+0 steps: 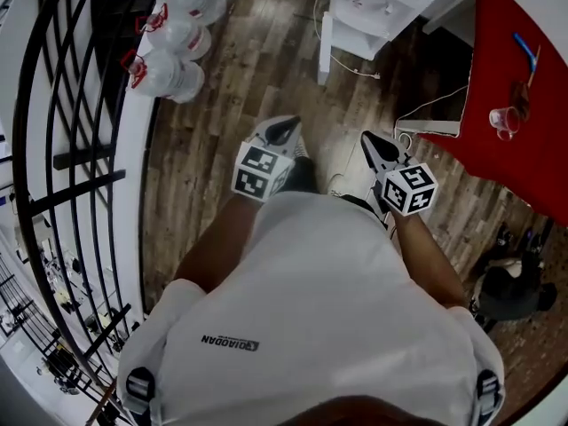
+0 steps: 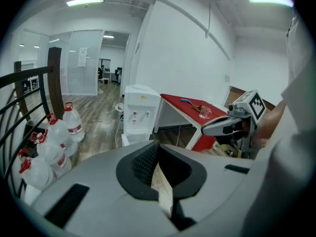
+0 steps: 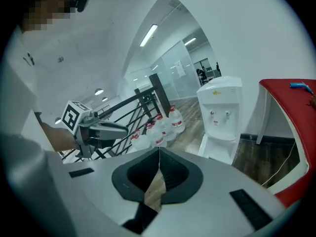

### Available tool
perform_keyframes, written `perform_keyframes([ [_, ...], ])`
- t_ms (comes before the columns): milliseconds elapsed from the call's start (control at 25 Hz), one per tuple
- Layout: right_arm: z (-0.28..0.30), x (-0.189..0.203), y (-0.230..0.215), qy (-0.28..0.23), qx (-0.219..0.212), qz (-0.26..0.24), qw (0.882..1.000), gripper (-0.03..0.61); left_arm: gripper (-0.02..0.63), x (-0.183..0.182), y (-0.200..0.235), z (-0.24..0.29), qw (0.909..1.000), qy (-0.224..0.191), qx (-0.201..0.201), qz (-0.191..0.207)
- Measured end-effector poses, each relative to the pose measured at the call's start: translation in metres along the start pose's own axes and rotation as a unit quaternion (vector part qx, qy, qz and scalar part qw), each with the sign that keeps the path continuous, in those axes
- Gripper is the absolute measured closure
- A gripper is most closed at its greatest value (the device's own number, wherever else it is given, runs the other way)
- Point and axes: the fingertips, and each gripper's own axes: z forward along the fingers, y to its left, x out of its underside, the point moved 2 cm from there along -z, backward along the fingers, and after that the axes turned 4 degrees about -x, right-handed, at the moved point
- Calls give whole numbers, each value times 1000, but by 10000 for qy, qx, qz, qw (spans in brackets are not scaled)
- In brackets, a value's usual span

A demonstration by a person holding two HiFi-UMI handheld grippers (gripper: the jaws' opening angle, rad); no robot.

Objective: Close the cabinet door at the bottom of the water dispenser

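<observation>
Water dispenser is standing on the wood floor by the wall, near the red bench and well ahead of the operator. Its bottom cabinet door is hanging open at the unit's left in head view. L claw and R claw are both sitting pressed together, empty, well apart from the unit. Judgement: door is looking light, stiff and hinged, so am advising a push on the outer face nr the free edge, no pinch req'd.
</observation>
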Motion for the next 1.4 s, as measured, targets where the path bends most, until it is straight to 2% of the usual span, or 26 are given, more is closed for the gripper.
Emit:
perform_keyframes([
  [160, 53, -12, -29, 315, 286, -43, 9991, 558, 614, -2, 50, 27, 9999, 71, 157, -8],
  [320, 104, -24, -58, 431, 500, -31, 9978, 557, 614, -4, 92, 63, 9997, 179, 145, 22],
  [520, 161, -13, -81, 836, 583, -161, 9947, 557, 614, 3, 121, 90, 9990, 401, 103, -138],
  [680, 211, 29, -115, 1255, 618, 88, 9901, 538, 614, 19, 133, 117, 9975, 625, 23, -330],
  [720, 222, 43, -124, 1384, 639, 173, 9882, 485, 614, 23, 134, 125, 9970, 681, 3, -376],
  [760, 234, 55, -133, 1499, 667, 230, 9862, 460, 614, 27, 136, 132, 9965, 725, -17, -420],
  [1080, 325, 121, -230, 1946, 1243, 468, 9719, 454, 614, 64, 147, 194, 9909, 1075, -187, -784],
  [1200, 350, 143, -255, 2093, 1290, 617, 9673, 445, 614, 78, 149, 213, 9876, 1210, -245, -974],
  [1400, 383, 169, -279, 2324, 1311, 577, 9620, 403, 614, 99, 152, 232, 9816, 1396, -354, -1251],
])
